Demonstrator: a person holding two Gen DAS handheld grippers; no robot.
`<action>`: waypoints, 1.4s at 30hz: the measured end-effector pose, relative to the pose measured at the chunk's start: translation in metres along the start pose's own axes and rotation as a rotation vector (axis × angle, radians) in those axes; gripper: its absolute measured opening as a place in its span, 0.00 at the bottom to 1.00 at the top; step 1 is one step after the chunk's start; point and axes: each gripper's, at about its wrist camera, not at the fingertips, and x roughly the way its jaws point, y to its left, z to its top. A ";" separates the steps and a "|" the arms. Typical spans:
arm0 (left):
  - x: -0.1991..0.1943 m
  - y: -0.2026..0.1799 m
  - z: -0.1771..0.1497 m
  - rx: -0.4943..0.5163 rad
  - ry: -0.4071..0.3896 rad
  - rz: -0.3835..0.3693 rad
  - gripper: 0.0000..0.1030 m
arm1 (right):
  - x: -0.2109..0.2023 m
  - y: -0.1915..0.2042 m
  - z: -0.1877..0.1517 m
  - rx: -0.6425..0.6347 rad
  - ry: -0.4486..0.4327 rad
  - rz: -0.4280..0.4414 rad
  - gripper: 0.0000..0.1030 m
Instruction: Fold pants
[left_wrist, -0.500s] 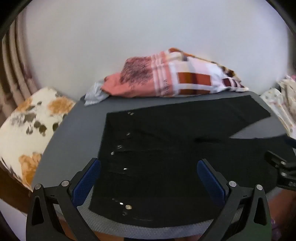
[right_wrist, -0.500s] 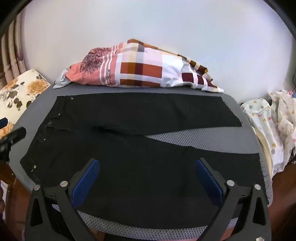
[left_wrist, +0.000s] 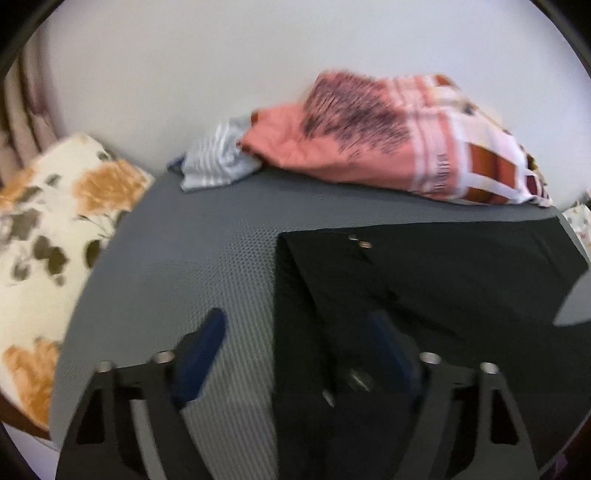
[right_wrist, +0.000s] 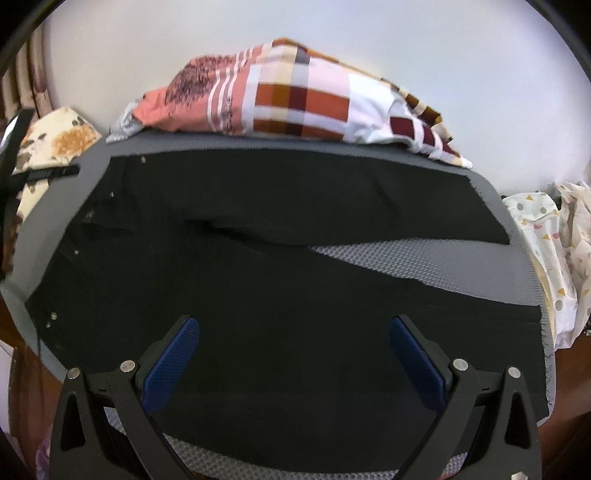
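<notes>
Black pants lie flat on a grey mat, waistband at the left and both legs running right. In the left wrist view, which is blurred, the waistband edge runs between the fingers of my left gripper. The left pad is over bare mat and the right pad over the black cloth; nothing is pinched and the jaws stand part open. My right gripper hangs wide open above the near leg, with no cloth held.
A pile of pink and checked clothes lies along the mat's far edge by the white wall. A floral cushion sits off the left side. Patterned white fabric hangs off the right side. The mat's near edge is just below the right gripper.
My left gripper has swung left from over the pants' top to the waistband edge, and its fingers stand closer together. The right gripper has come a little nearer to the pants.
</notes>
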 end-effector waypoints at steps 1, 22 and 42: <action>0.015 0.007 0.008 -0.015 0.027 -0.035 0.64 | 0.006 0.002 0.000 -0.006 0.015 0.000 0.99; 0.116 0.005 0.052 -0.018 0.122 -0.287 0.19 | 0.048 0.014 0.016 -0.046 0.106 0.043 0.99; -0.089 -0.081 -0.080 -0.001 -0.178 -0.384 0.17 | 0.177 -0.075 0.158 0.706 0.206 0.866 0.74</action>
